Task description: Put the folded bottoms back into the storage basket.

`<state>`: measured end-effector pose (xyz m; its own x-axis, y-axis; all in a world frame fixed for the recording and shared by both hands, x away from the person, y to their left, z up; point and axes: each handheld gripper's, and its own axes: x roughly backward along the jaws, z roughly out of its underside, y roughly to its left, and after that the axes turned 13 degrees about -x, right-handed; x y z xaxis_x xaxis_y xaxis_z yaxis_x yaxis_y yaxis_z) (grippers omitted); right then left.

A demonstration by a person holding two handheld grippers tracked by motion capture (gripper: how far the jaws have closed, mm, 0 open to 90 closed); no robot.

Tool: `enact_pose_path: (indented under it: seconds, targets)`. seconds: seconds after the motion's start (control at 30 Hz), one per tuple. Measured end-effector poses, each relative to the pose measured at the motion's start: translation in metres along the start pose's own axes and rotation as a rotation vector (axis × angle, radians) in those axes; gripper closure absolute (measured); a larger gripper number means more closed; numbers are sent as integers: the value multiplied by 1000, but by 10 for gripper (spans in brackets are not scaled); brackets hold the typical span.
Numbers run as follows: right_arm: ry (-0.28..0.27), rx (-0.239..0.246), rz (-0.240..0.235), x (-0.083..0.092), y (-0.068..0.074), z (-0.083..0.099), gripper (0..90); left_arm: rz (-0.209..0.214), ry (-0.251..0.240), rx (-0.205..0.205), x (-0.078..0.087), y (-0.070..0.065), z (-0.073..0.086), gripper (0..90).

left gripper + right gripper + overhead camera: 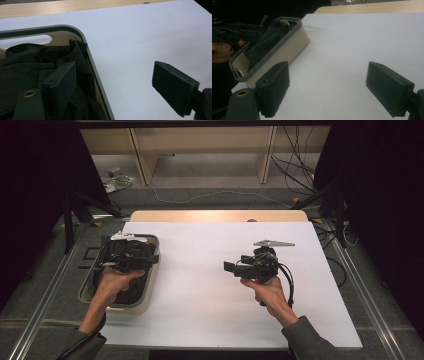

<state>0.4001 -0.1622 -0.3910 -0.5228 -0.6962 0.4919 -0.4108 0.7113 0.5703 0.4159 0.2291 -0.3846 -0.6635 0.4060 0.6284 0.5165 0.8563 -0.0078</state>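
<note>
The left hand-held gripper (131,254) hangs over a beige tub (151,285) with a grey rim at the left edge of the desk (210,295), its jaws spread wide and clamping nothing. In the left gripper view, one jaw stands above the dark fabric (30,72) piled inside the tub while the other stands out over the bare white desk top, so the tub's rounded corner and right wall run between them; neither pad presses on the cloth or the rim. The black fabric lies bunched in the tub, rising to its rim, with a fold leaning against the inner wall near the far corner beside a cut-out handle. The person's left hand (112,282) grips the tool from the near side, forearm coming up across the tub's near end.

The right hand-held gripper (235,266) is held above the open white surface, right of the desk's middle and well apart from the tub, its jaws pointing left toward it. They too stand wide apart with nothing between them, as the right gripper view shows: only white desk lies in the gap, the tub farther off at the left edge. The right hand (267,290) holds it from below, a grey sleeve (310,340) reaching in over the desk's near edge.

A strip of bare wood shows along the desk's far edge.
</note>
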Motion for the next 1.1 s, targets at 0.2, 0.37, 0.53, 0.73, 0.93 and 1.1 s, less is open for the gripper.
enact_pose_path:
  seconds: [0.2, 0.37, 0.53, 0.73, 0.93, 1.1]
  targets:
    - [-9, 5, -3, 2, -1, 1, 180, 41, -42, 8, -2, -6, 0, 168]
    - [-24, 14, -13, 4, -1, 1, 156, 71, -85, -6, -2, -16, -1, 164]
    - [-37, 30, -20, 7, 0, 2, 139, 83, -133, -44, -3, -28, -1, 160]
    - [-52, 36, -28, 9, 0, 3, 118, 128, -199, -43, -3, -41, -2, 158]
    - [-58, 72, -41, 11, 1, 6, 73, 164, -235, -32, -3, -48, -2, 158]
    - [-76, 76, -59, 13, 1, 7, 59, 171, -248, -38, -6, -54, 2, 157]
